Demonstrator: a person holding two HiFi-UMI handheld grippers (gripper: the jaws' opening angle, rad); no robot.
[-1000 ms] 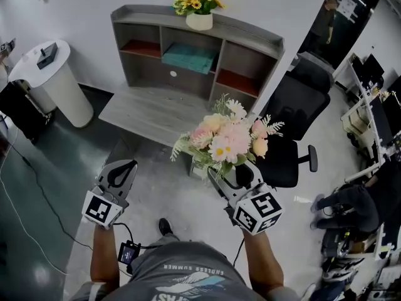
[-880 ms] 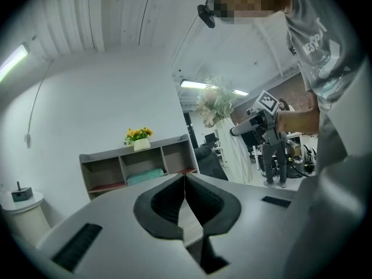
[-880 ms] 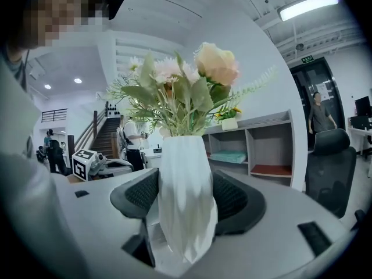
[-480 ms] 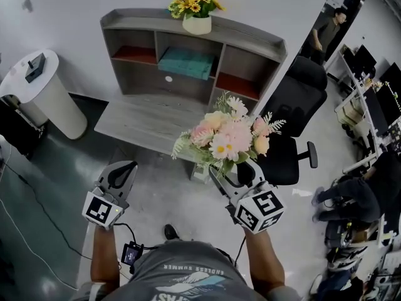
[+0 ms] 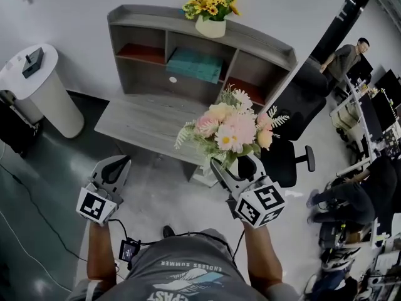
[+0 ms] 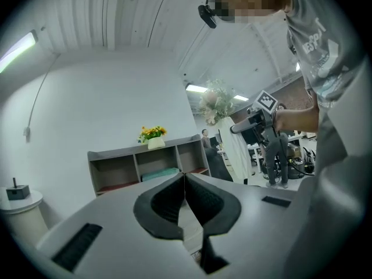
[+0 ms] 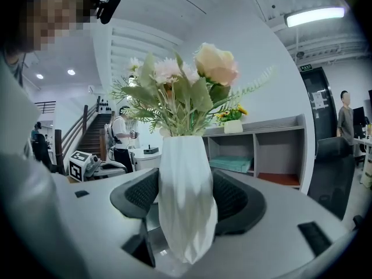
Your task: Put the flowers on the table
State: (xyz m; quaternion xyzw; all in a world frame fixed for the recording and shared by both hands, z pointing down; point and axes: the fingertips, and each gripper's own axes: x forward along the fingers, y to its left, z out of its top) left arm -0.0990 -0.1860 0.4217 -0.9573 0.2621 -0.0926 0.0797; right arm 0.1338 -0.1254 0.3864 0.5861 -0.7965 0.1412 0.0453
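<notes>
- Head view: bouquet of pink, cream and white artificial flowers point(image 5: 229, 127) carried in the right gripper point(image 5: 237, 168), raised above the grey floor point(image 5: 163, 196) and overlapping, in the picture, the near right corner of the low grey wooden tabletop point(image 5: 141, 118); not yet set on it.
- Stems and the right jaws half buried under blooms and leaves.
- Left gripper point(image 5: 116, 167) well apart to the left, above the floor.
- Open floor between the person and the tabletop's near edge. Grey shelf unit point(image 5: 188, 49) along the far edge, topped by a white pot of yellow flowers point(image 5: 211, 17). Black office chair point(image 5: 294, 105) close at the right, white round stand point(image 5: 47, 89) at the left.
- Left gripper view: jaws pressed together, holding nothing. Lower frame filled by the gripper body, right side cut off by the person's torso.
- Right gripper view: jaws clamped on both sides of an upright white faceted vase point(image 7: 186, 196). Part of the shelf unit screened by leaves and stems.
</notes>
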